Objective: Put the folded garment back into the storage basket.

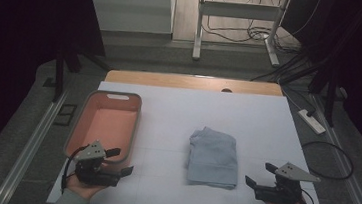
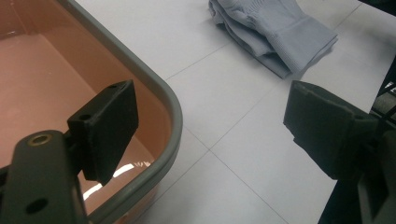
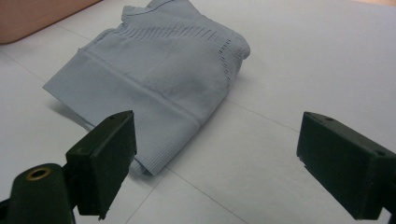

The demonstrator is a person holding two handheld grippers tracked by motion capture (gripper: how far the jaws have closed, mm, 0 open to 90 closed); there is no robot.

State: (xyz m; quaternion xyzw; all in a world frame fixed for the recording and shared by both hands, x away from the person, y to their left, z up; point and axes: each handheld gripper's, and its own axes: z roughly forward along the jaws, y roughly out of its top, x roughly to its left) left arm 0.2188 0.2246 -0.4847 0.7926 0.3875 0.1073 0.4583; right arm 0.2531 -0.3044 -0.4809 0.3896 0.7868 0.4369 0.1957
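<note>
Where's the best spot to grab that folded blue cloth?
Probably the folded cloth is best gripped at its near right corner, coming in from the right with the open right gripper. The layered edges there lie flat and stacked, so the jaws could pinch every layer together.

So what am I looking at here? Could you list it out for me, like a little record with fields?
Surface: white table
Cloth: folded pale blue garment, lying flat near the table's middle
Container: pink bin with grey rim, at the table's left, nothing in it
Left gripper: jaws open, holding nothing, at the bin's near corner
Right gripper: jaws open, holding nothing, beside the garment and aimed at it
Contact: neither gripper touches the garment
</note>
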